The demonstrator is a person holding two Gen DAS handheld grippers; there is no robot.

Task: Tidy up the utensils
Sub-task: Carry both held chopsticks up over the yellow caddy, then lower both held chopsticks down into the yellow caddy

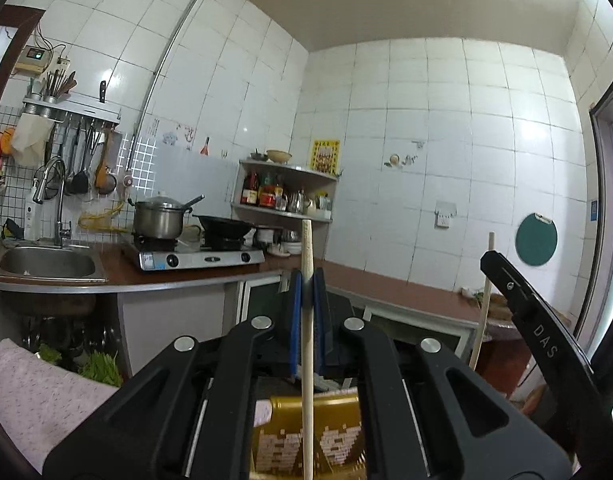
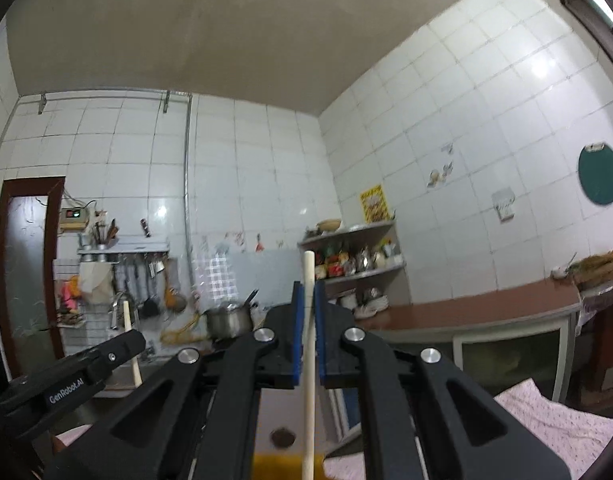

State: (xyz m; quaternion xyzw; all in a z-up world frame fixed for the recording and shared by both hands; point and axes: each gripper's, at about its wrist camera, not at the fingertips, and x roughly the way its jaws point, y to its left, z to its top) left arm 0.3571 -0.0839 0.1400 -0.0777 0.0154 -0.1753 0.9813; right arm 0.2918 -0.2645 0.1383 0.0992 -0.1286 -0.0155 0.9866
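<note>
Left gripper: the black two-finger left gripper (image 1: pixel 307 280) with blue pads is clamped narrowly on a pale, round wooden chopstick (image 1: pixel 307 320), which stands upright between the pads and rises above the fingertips.
Right gripper: the black right gripper (image 2: pixel 309 292), also blue-padded, is clamped on a second pale wooden stick (image 2: pixel 309 352), likewise upright.
Look of the sticks: plain, light, unpainted wood, slim and straight, with blunt flat top ends.
Left wrist view only: a steel sink (image 1: pixel 46 266) with a tall tap, a gas stove (image 1: pixel 194 258) bearing a lidded steel pot (image 1: pixel 159 216) and a dark wok (image 1: pixel 225 224), a gold patterned box (image 1: pixel 314 436) directly beneath the held stick, and green leaves on the floor to the left.
Right wrist view only: a dark-framed glass door (image 2: pixel 26 272) at far left and a woven basket (image 2: pixel 598 268) on the brown counter (image 2: pixel 486 308) at right.
Cross views: each camera catches the other gripper at its edge, its stick poking up past the black finger.
Both views: a corner shelf (image 2: pixel 354 248) of bottles and a round green board (image 2: pixel 599 174) hanging on the white tile wall.
</note>
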